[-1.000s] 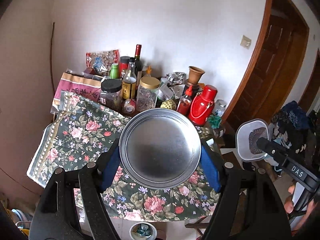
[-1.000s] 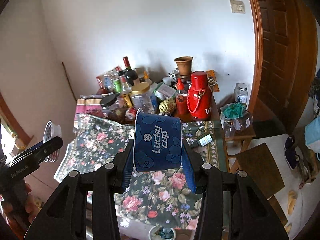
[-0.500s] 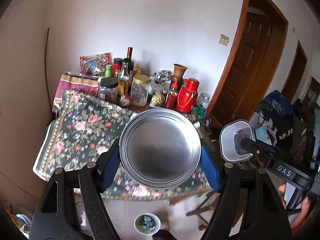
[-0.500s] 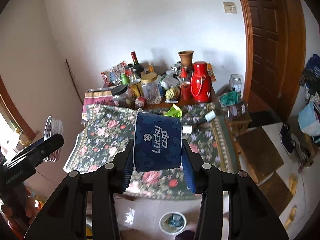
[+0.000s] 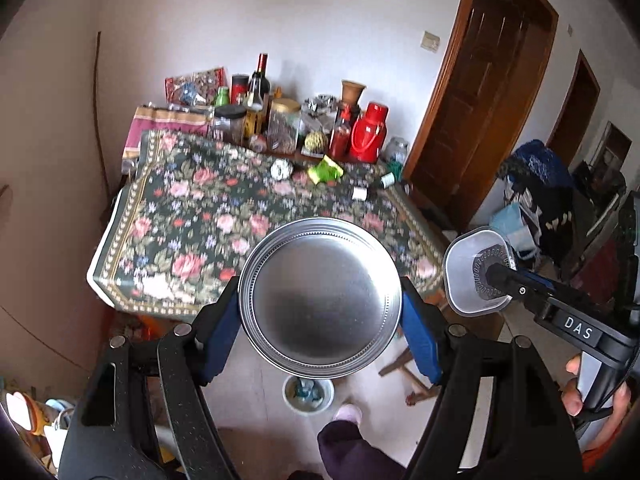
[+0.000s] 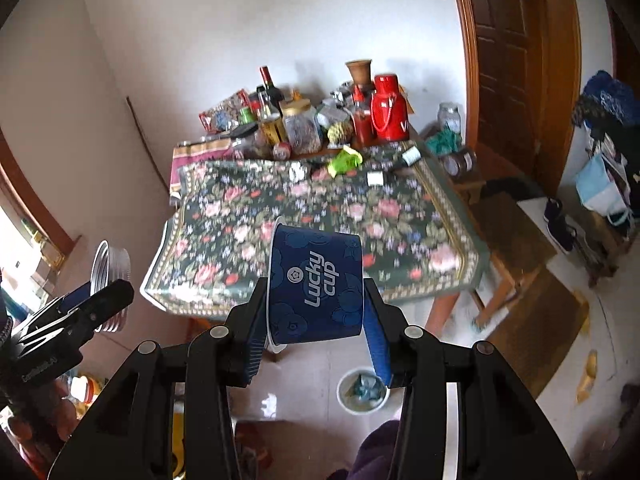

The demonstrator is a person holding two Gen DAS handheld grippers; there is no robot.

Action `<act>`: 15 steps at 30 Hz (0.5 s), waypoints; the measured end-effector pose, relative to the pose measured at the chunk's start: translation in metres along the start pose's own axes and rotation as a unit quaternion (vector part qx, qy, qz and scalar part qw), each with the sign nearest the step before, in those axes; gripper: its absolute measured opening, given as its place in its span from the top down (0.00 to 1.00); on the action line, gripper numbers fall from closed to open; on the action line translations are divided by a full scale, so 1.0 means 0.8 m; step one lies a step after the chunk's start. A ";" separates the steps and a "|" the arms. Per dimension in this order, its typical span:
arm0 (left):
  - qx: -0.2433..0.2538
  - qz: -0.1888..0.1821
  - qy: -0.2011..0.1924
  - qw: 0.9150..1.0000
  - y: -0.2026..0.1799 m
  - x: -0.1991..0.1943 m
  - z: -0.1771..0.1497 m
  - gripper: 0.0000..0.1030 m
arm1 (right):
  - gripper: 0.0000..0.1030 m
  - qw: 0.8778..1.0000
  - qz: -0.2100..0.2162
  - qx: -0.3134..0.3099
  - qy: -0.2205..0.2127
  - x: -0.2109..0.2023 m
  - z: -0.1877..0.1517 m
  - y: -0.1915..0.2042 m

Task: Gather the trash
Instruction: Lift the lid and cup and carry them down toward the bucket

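Observation:
My left gripper (image 5: 320,312) is shut on a round silver foil tin (image 5: 320,298), its bottom facing the camera; the tin also shows from the side in the right wrist view (image 6: 109,280). My right gripper (image 6: 316,312) is shut on a blue "Lucky cup" paper cup (image 6: 316,288); its white open end shows in the left wrist view (image 5: 478,272). Both are held above the floor in front of the table. A white trash bin (image 6: 363,390) with crumpled waste stands on the floor below; it also shows in the left wrist view (image 5: 308,392). A green wrapper (image 6: 344,160) lies on the floral tablecloth (image 6: 304,216).
Bottles, jars and a red thermos (image 6: 388,106) crowd the table's far edge. Small white items (image 6: 375,178) lie on the cloth. A wooden stool (image 6: 516,240) stands right of the table, a brown door (image 6: 516,60) behind it. The person's foot (image 5: 348,414) is beside the bin.
Both grippers have pulled back and up from the table with the tin and cup still held. More floor and the bin are now in view.

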State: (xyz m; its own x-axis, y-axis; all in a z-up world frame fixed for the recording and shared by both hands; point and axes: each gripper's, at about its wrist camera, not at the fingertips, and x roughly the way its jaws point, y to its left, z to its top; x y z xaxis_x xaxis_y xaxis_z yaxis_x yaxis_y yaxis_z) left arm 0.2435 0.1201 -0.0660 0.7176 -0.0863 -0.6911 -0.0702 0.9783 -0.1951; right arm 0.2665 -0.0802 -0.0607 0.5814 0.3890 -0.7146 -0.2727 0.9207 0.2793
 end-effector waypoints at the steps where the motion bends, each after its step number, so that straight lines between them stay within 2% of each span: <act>1: -0.002 -0.001 0.004 1.000 0.001 0.000 -0.004 0.29 | 0.61 1.000 -0.001 0.000 0.004 0.001 -0.005 0.001; 8: -0.006 0.001 0.038 0.999 0.002 0.022 -0.029 0.29 | 0.61 0.999 -0.002 0.007 0.039 0.020 -0.033 -0.009; 15: -0.021 0.007 0.096 0.995 -0.001 0.099 -0.063 0.29 | 0.61 0.995 -0.004 -0.003 0.102 0.077 -0.066 -0.036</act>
State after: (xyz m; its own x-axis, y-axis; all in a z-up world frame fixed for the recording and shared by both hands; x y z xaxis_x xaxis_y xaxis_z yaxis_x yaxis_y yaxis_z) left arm 0.2653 0.1030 -0.1556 0.5712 -0.1109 -0.8133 -0.1106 0.9714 -0.2101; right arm 0.2694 -0.0846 -0.1463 0.4152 0.3666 -0.8326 -0.2729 0.9233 0.2704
